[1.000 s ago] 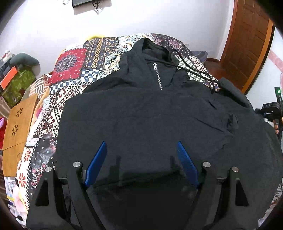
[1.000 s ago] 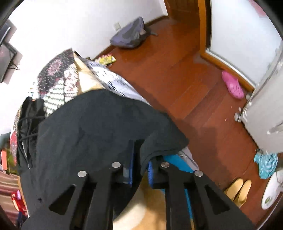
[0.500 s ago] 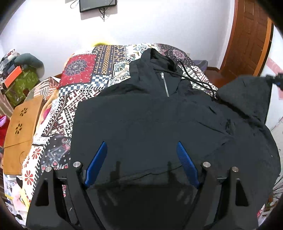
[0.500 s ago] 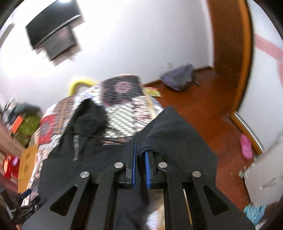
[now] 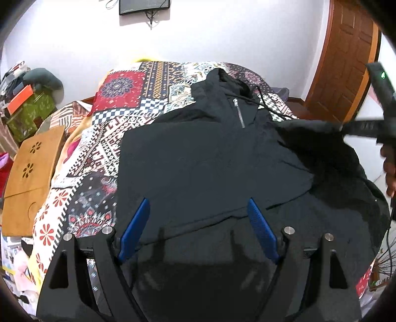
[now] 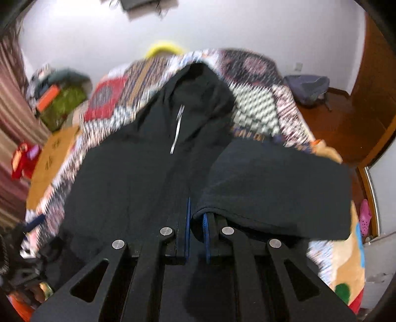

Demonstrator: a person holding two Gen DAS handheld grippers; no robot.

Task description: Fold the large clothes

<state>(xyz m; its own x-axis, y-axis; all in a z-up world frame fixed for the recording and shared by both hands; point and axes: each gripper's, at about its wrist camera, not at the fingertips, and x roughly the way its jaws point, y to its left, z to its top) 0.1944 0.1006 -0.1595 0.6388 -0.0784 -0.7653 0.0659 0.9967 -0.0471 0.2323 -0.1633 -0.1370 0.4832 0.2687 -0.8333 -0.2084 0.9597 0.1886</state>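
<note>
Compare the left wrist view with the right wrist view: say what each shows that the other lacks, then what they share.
Only the left wrist view shows the open left gripper over the hoodie's hem, and the wall-mounted screen sharply. Only the right wrist view shows the right gripper shut on the sleeve, a pink slipper on the floor, and a yellow ring behind the bed. Both show the black hoodie with its zipper on the patterned bedspread.

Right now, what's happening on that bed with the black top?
A person is folding a black hoodie spread on a patterned bedspread. The right gripper has its jaws shut on a sleeve and lifts it over the hoodie's body. The left gripper hovers above the hem, jaws open and empty.
</note>
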